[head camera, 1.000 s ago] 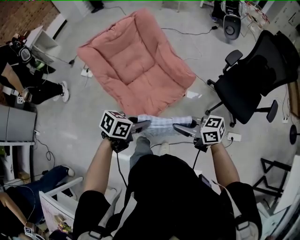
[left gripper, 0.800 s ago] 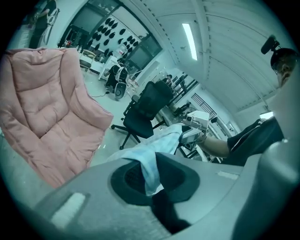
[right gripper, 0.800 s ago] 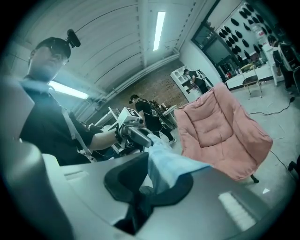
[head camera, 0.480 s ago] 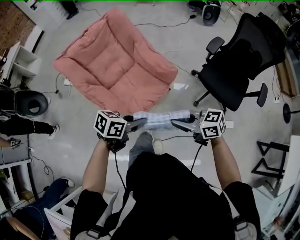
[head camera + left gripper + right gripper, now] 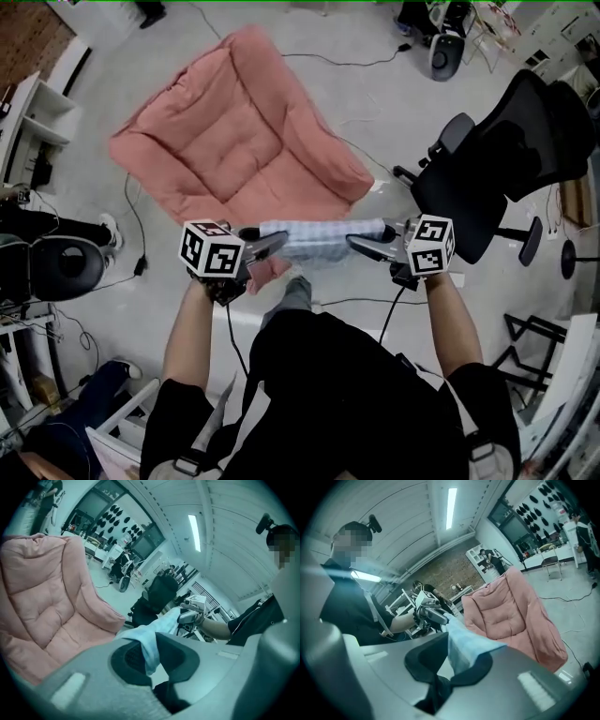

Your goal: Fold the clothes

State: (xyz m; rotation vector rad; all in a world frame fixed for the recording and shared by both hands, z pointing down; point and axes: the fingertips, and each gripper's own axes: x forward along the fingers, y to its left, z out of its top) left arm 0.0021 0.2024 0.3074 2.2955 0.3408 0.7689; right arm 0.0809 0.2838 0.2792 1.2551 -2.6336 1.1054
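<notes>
Both hand-held grippers are clamped on cloth: my left hand-held gripper pinches one end of a pale blue checked garment, and my right hand-held gripper pinches the opposite end, the fabric passing between the pads in each gripper view. The garment hangs in the air as a narrow, fairly taut band between the two tools, in front of my chest and over the near edge of a large pink quilted cushion that lies on the grey floor. A black office chair stands well apart, to the right. Whether the band is already doubled along its length cannot be told from these views. I judge the step in hand to be presentation of the stretched garment to a laying surface, with the fold itself not yet made. The next move calls for lowering both ends together, level and under even tension, so that the cloth lands flat on the cushion without wrinkling, and for keeping both grips closed until it rests there.
</notes>
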